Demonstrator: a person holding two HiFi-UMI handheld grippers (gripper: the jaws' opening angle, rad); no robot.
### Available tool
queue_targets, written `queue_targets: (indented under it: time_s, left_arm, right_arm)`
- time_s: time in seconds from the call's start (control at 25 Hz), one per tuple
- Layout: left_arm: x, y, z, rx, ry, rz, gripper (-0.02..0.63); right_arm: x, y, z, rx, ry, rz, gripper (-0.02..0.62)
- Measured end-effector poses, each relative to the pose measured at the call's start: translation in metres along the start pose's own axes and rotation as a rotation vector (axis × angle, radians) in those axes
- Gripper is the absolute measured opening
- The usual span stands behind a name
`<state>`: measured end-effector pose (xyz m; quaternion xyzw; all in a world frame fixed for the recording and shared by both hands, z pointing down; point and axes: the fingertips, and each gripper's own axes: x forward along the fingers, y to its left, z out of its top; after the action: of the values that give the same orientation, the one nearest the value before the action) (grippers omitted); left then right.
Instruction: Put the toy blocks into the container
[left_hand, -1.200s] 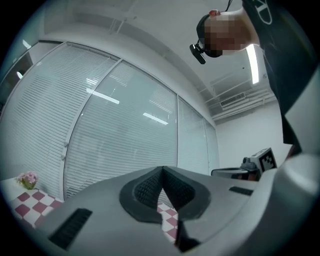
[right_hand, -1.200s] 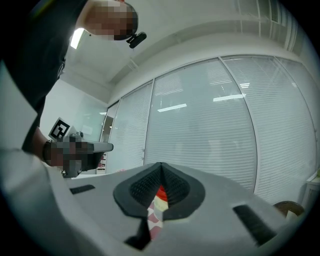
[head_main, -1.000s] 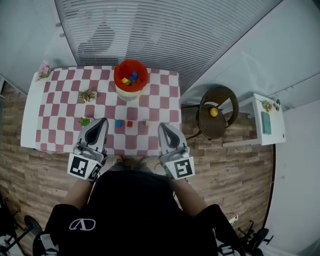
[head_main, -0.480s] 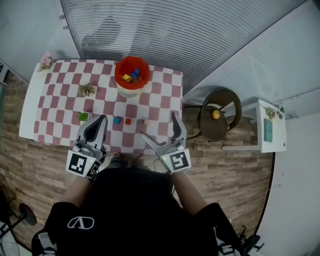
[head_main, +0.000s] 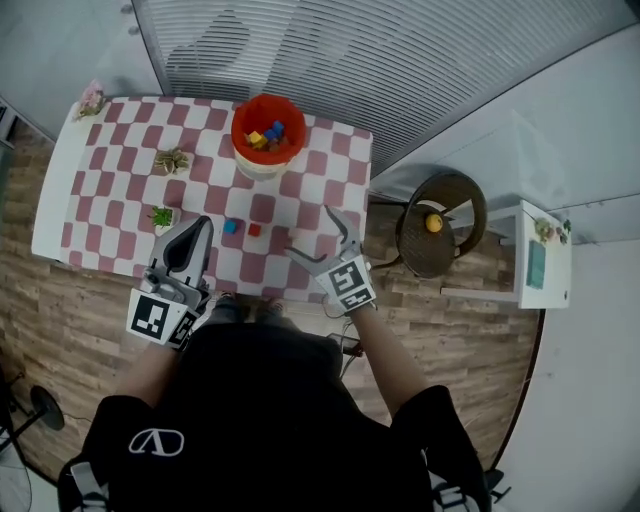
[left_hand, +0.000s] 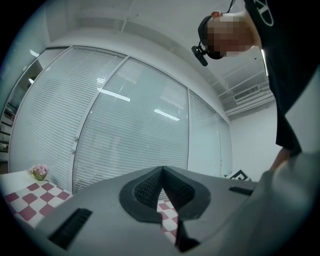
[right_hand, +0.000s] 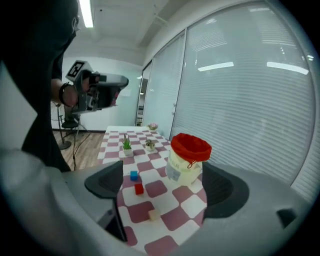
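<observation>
Lying ahead of right gripper (right_hand: 165, 186), beige block (right_hand: 153, 215)

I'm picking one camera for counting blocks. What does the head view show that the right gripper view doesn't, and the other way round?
Only the head view: the coloured blocks already inside the container, and the round stool beside the table.
Only the right gripper view: the ceiling light strip and the grey label on the container's side.
Both: the blue block, red block and beige block lying loose on the checkered table, plus two potted plants.
</observation>
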<state>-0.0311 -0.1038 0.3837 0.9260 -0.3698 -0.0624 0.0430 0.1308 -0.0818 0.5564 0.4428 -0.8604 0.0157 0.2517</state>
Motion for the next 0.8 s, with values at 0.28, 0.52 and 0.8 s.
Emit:
queue_targets:
  time_s: [0.28, 0.52, 0.8]
  left_arm:
    - [-0.001, 0.006, -0.008, -0.003, 0.018, 0.023, 0.005]
    - [-0.01, 0.014, -0.01, -0.001, 0.027, 0.059, 0.005]
    - [-0.02, 0.018, -0.015, -0.006, 0.04, 0.095, 0.005]
  right_arm:
    - [0.05, 0.013, -0.074, -0.136, 0.286, 0.207, 0.488]
    - [0.076, 0.022, -0.13, -0.177, 0.467, 0.326, 0.462]
    - [0.092, 0.033, -0.17, -0.21, 0.631, 0.439, 0.382]
